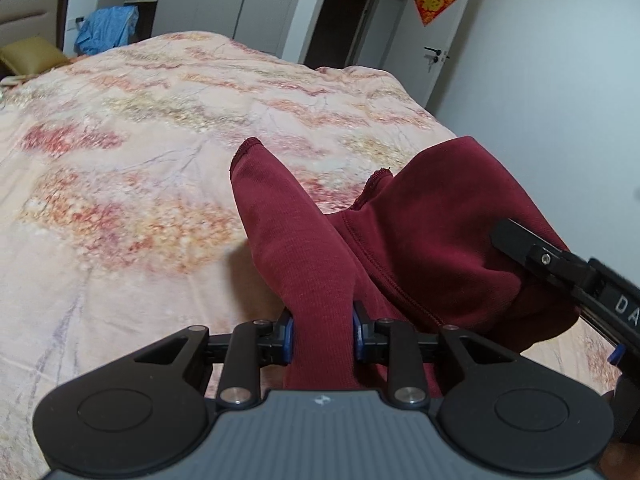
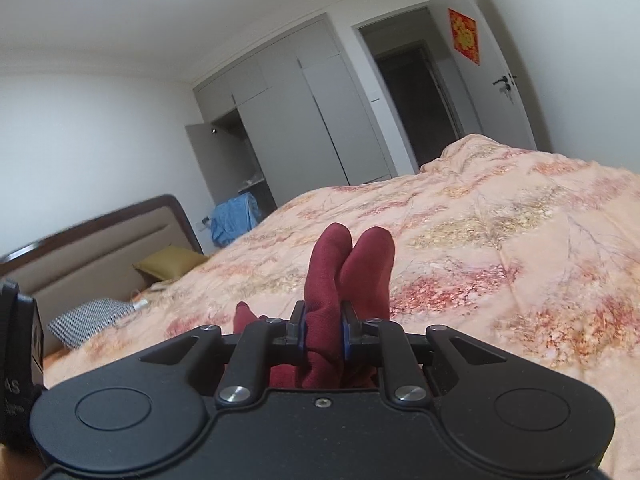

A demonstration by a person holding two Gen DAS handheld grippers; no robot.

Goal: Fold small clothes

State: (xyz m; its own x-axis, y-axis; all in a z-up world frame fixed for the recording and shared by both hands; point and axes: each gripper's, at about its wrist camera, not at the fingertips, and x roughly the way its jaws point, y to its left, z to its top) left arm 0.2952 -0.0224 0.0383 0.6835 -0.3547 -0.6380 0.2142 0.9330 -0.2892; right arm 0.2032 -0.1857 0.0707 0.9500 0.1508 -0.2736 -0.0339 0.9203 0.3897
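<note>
A dark red knit garment (image 1: 420,236) hangs lifted above the bed between both grippers. My left gripper (image 1: 323,334) is shut on one bunched strip of it, which sticks forward past the fingers. The right gripper shows at the right edge of the left wrist view (image 1: 560,268), clamped on the other side of the cloth. In the right wrist view my right gripper (image 2: 323,330) is shut on a fold of the same red garment (image 2: 348,264), which bulges out in two lobes beyond the fingers. The garment's lower part is hidden under the gripper bodies.
The bed's peach floral quilt (image 1: 160,160) spreads below and ahead. A padded headboard (image 2: 92,240), a yellow pillow (image 2: 168,266) and a checked pillow (image 2: 88,316) lie at the bed's head. Blue cloth (image 2: 234,220) sits by the grey wardrobe (image 2: 296,116). A white door (image 1: 436,40) stands beyond.
</note>
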